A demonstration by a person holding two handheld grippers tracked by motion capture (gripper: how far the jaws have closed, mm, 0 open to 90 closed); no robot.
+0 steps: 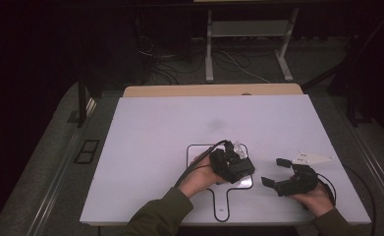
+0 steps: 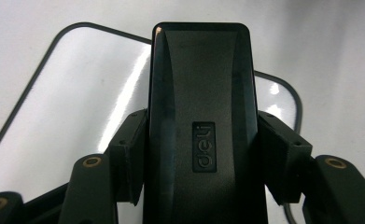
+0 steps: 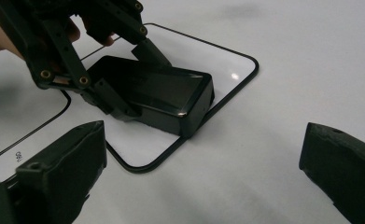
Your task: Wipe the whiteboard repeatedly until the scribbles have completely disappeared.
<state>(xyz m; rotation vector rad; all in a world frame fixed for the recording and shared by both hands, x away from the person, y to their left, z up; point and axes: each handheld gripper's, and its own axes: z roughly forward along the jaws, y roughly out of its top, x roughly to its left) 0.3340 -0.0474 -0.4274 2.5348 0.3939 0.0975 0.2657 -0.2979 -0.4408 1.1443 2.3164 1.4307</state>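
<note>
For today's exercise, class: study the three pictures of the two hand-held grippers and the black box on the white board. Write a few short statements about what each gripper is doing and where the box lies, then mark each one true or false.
1. The left gripper is shut on the black box. True.
2. The right gripper also clamps the box. False: its jaws stand apart with nothing between them, off to the side of the box.
3. The box lies inside the black outline drawn on the white board. True.
4. The box bears no lettering. False: the left gripper view shows a raised logo on its top.
</note>
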